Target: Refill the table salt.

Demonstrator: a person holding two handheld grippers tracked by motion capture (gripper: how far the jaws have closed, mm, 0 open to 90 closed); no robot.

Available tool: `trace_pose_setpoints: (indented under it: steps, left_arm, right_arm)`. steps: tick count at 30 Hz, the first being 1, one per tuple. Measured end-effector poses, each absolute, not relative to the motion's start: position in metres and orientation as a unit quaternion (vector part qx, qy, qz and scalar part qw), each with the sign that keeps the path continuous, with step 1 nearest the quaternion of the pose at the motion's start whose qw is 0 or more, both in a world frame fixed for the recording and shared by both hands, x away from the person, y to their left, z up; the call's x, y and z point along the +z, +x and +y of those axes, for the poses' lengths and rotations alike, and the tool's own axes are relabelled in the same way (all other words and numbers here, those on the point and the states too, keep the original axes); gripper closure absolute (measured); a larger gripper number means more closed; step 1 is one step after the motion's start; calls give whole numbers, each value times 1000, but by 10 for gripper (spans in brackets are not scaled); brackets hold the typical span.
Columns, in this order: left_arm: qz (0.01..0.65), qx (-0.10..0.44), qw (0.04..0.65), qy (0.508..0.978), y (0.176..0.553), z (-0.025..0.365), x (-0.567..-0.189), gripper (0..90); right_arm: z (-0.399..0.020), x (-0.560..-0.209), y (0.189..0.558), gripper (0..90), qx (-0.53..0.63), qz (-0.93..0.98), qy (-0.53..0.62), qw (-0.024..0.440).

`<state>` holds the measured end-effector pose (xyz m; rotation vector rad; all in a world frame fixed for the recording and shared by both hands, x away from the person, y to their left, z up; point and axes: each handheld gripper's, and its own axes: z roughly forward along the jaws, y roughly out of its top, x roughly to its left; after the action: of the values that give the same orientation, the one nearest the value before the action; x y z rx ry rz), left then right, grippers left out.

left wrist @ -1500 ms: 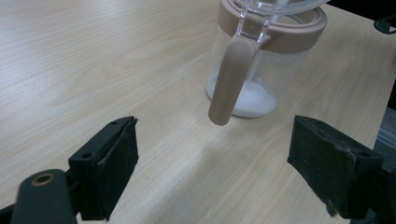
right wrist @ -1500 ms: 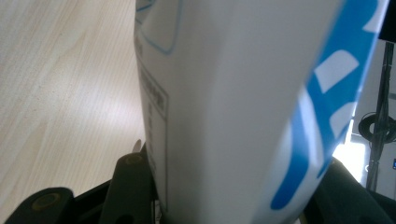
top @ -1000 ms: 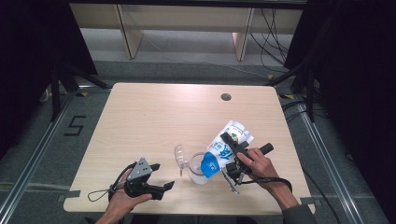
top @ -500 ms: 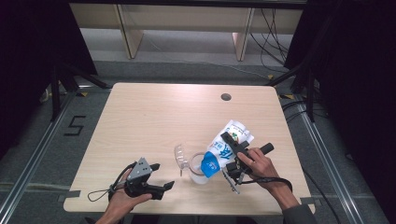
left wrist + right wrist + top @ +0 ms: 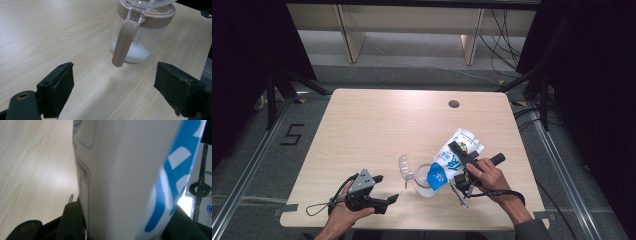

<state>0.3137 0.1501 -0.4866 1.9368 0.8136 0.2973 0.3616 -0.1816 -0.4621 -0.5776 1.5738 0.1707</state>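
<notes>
A white and blue pouch [image 5: 455, 153] [image 5: 125, 175] is tipped with its blue end down over a clear jar [image 5: 424, 183] [image 5: 140, 32]. My right gripper [image 5: 458, 166] [image 5: 127, 231] is shut on the pouch, with a jaw pressed against each side. The jar has a brown rim and a brown handle [image 5: 124, 43], and a layer of white stuff [image 5: 137, 53] lies at its bottom. Its clear lid [image 5: 404, 168] stands flipped open to the left. My left gripper [image 5: 385, 189] [image 5: 113, 92] rests low by the front left of the jar, open, its jaws wide apart and pointing at the handle.
The jar stands near the front edge of the light wooden table [image 5: 377, 125]. A small round hole [image 5: 454, 104] sits at the table's back right. Wooden shelf legs and cables lie on the floor beyond the table.
</notes>
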Motion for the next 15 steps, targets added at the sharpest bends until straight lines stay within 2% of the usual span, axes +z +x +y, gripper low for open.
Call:
trace_pose_setpoints:
  steps: [15]
  left_arm:
    - [335,123,488,797,314,150,-487,153]
  right_arm:
    - [-183,-464,361,574,76,704,-240,665]
